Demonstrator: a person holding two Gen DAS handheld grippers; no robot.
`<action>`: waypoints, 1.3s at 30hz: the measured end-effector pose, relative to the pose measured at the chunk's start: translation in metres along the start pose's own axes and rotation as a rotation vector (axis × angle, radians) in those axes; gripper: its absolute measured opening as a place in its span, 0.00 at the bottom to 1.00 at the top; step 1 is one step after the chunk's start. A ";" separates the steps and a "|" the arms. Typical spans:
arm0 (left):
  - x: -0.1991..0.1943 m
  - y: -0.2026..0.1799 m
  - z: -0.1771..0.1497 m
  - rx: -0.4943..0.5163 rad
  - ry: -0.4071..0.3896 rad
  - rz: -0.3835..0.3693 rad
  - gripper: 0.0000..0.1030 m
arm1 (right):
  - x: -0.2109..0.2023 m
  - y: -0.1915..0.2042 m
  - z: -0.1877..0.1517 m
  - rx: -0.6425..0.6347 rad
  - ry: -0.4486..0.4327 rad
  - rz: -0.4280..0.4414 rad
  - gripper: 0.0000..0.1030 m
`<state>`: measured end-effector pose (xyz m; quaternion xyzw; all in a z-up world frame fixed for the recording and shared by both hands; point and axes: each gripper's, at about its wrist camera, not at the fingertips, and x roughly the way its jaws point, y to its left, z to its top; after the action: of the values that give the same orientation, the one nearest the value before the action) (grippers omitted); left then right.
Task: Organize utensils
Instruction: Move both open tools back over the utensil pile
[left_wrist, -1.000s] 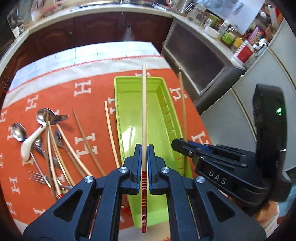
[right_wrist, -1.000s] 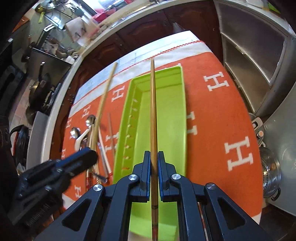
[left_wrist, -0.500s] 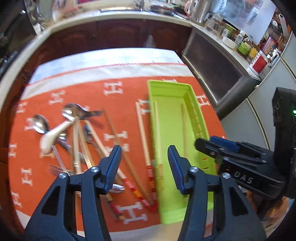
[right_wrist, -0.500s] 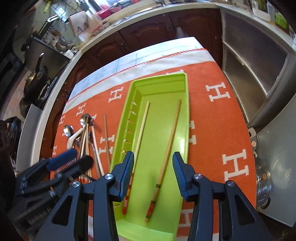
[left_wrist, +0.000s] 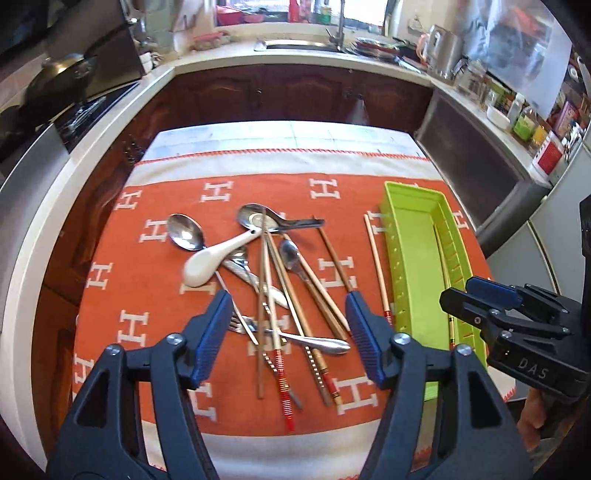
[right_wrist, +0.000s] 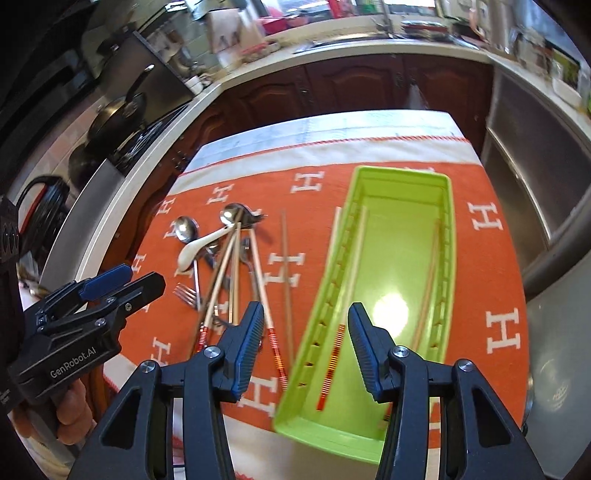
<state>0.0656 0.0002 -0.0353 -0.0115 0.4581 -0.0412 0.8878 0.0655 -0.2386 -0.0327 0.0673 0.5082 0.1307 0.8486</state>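
Note:
A green tray (right_wrist: 447, 206) (left_wrist: 410, 236) lies on the right of the orange cloth. Two chopsticks (right_wrist: 351, 280) (right_wrist: 428, 288) lie inside it. A pile of chopsticks (left_wrist: 291, 295), metal spoons (left_wrist: 184, 230), a white ceramic spoon (left_wrist: 214, 258) and a fork (left_wrist: 240, 325) lies on the cloth to the left; it also shows in the right wrist view (right_wrist: 225, 266). One chopstick (left_wrist: 376, 266) lies along the tray's left wall. My left gripper (left_wrist: 286, 332) is open and empty above the pile's near end. My right gripper (right_wrist: 304, 343) is open and empty above the tray's near left edge.
The orange cloth (left_wrist: 147, 302) covers a small table. Dark wood cabinets (left_wrist: 295, 96) and a counter with a sink curve behind it. A stove with pans (right_wrist: 122, 114) stands at the left, and steel appliances (right_wrist: 532, 177) at the right.
Both grippers let go of their chopsticks, which now lie in the tray. Both opened wide. The left gripper swung left to over the utensil pile; the right drew back a little.

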 end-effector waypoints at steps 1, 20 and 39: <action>-0.003 0.004 -0.001 -0.007 -0.007 -0.010 0.63 | -0.001 0.008 0.000 -0.014 -0.002 0.000 0.47; 0.006 0.100 -0.018 -0.145 -0.016 0.098 0.66 | 0.025 0.112 0.015 -0.187 0.043 0.006 0.47; 0.058 0.116 -0.030 -0.122 0.105 -0.098 0.28 | 0.118 0.102 0.045 -0.072 0.198 0.097 0.23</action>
<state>0.0815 0.1119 -0.1066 -0.0858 0.5045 -0.0569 0.8572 0.1421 -0.1059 -0.0858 0.0480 0.5807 0.1957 0.7888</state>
